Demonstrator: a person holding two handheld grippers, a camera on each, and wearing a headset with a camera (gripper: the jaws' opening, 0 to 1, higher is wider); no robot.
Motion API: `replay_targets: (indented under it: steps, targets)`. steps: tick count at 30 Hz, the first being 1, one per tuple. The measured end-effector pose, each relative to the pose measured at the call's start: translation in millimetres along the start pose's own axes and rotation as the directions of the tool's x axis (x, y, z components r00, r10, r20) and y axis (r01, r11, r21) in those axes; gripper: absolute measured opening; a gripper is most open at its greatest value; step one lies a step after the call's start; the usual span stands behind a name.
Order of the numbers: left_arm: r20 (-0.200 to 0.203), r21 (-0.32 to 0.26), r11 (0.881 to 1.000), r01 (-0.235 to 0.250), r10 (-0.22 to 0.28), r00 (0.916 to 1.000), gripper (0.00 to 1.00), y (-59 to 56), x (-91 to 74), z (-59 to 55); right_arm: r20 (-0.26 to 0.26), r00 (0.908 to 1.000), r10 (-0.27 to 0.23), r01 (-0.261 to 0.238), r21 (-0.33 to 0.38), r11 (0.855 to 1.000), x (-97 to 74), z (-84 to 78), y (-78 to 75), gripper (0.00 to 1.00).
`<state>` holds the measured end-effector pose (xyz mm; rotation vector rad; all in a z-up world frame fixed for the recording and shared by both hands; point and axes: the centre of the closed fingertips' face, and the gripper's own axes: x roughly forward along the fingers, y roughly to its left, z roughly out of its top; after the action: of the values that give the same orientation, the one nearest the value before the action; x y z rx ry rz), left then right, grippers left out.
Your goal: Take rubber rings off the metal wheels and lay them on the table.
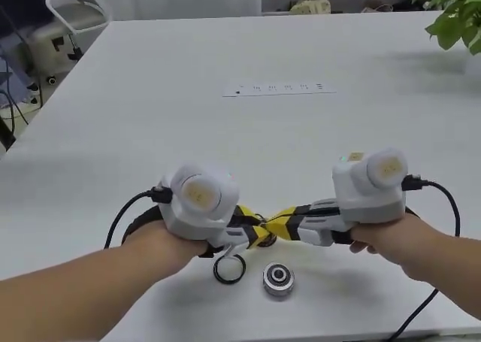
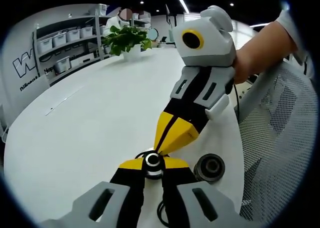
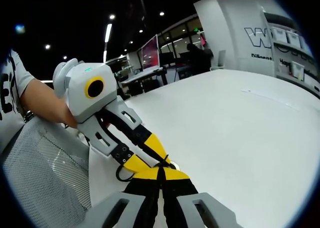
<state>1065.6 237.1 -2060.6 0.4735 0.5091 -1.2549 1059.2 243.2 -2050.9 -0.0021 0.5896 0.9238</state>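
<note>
My left gripper (image 1: 258,238) (image 2: 153,164) is shut on a small metal wheel (image 2: 152,160), held just above the white table (image 1: 248,131). A black rubber ring sits around that wheel. My right gripper (image 1: 272,224) (image 3: 162,170) comes in from the opposite side, and its yellow tips (image 2: 161,149) are shut on the ring's edge. In the right gripper view, the left gripper (image 3: 159,157) meets my closed jaws tip to tip. Below the tips on the table lie a loose black rubber ring (image 1: 229,269) (image 2: 161,214) and a bare metal wheel (image 1: 279,279) (image 2: 209,168).
The table's front edge runs just below the loose wheel. A printed paper strip (image 1: 278,89) lies mid-table. A potted plant (image 1: 455,11) (image 2: 125,37) stands at the far right corner, and a chair (image 1: 68,11) beyond the far left. A mesh chair back (image 2: 280,138) is close behind.
</note>
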Motion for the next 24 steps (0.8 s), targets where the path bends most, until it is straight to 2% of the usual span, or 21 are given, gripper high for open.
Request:
replay_targets:
  steps: [5,13,21,24]
  targets:
    - [0.002,-0.014,1.0,0.008,-0.008,1.0,0.07,0.1,0.2,0.1,-0.013,0.9999,-0.011,0.011,0.0,1.0,-1.3,-3.8,-4.3,0.0]
    - [-0.009,-0.004,1.0,0.017,-0.017,0.9998,0.08,-0.2,-0.8,0.6,-0.009,0.9999,-0.008,0.008,0.005,1.0,-1.4,-2.8,-3.6,0.0]
    - [-0.026,0.043,0.998,0.039,-0.038,0.999,0.13,-5.0,-5.2,0.6,0.0,1.0,-0.001,0.001,0.012,1.0,-1.8,-0.3,-1.9,0.0]
    - [-0.014,0.046,0.998,0.041,-0.041,0.9991,0.14,-5.1,-9.9,5.5,0.008,1.0,0.002,-0.002,0.016,1.0,-2.4,1.0,-2.0,0.0]
